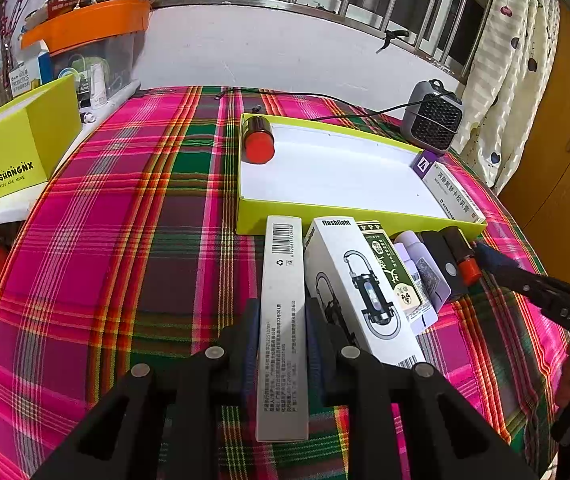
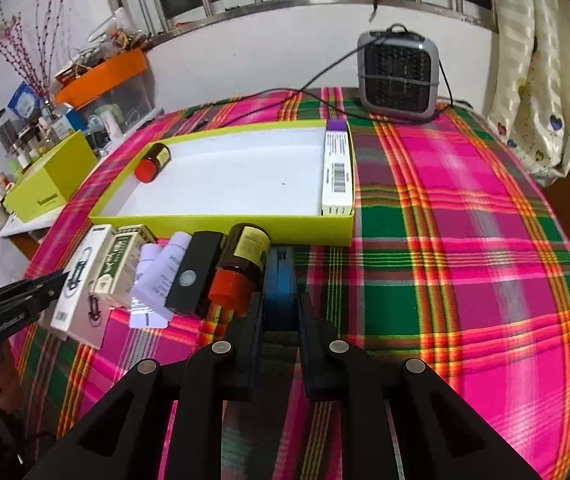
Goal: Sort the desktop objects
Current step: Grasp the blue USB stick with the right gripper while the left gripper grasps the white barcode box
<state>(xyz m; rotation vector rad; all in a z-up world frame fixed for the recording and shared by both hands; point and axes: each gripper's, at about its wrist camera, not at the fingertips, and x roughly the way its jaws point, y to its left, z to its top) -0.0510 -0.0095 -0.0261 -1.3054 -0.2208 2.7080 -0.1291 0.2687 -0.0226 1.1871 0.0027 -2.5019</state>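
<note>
left gripper (image 1: 281, 320) clamped on the long grey box (image 1: 283, 320), right gripper (image 2: 281, 300) narrow around a blue item (image 2: 281, 276) just short of the tray (image 2: 221, 226); lifting either risks nudging the touching bottle (image 2: 241, 264).

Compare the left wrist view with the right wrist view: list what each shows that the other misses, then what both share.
Only the left wrist view shows the long grey barcode carton clamped in the left gripper, plus a wooden cupboard.

Only the right wrist view shows the small blue box between the right gripper fingers, and the yellow label on the brown red-capped bottle beside it.

Both show the lime-green tray, the white flashlight box and the grey fan heater.
</note>
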